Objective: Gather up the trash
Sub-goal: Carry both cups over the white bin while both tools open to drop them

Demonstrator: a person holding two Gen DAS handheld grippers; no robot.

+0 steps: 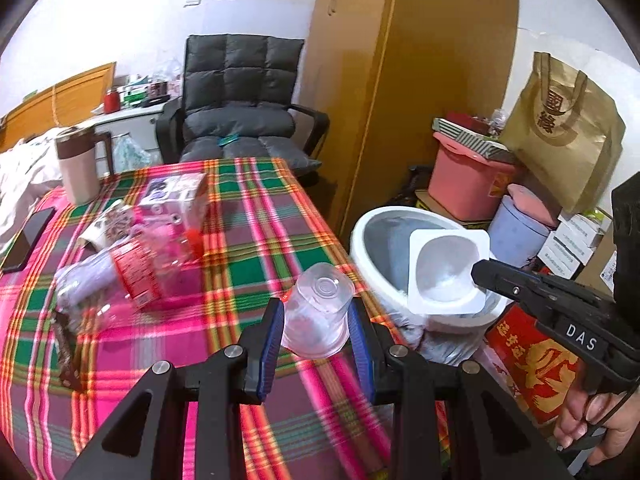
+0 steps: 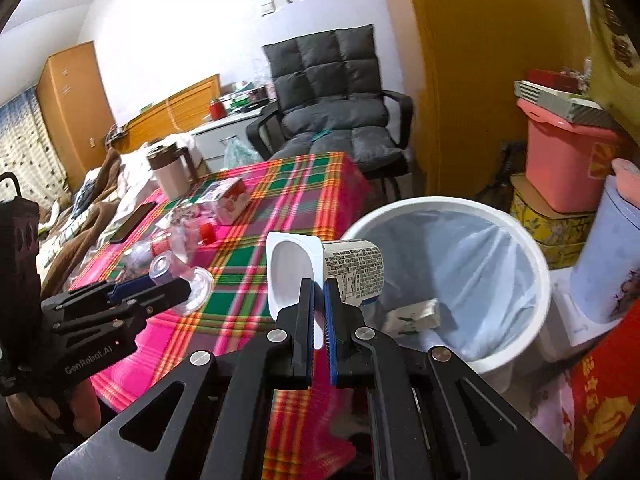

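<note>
My left gripper [image 1: 317,312] is shut on a clear plastic cup [image 1: 318,312], held bottom-forward above the plaid table's right edge; it also shows in the right wrist view [image 2: 180,276]. My right gripper [image 2: 318,286] is shut on the rim of a white yogurt cup [image 2: 320,272] and holds it over the near rim of the white trash bin [image 2: 516,236]. The yogurt cup [image 1: 448,268] shows over the bin [image 1: 362,232] in the left wrist view too. A small carton [image 2: 416,314] lies inside the lined bin.
On the plaid table [image 1: 256,240] lie a clear bottle with a red label [image 1: 128,276], a milk carton [image 1: 176,196], a wrapper [image 1: 66,344], a phone [image 1: 28,240] and a mug [image 1: 78,164]. A grey chair [image 1: 240,100] stands behind. Pink tub [image 1: 468,180] and boxes crowd the right.
</note>
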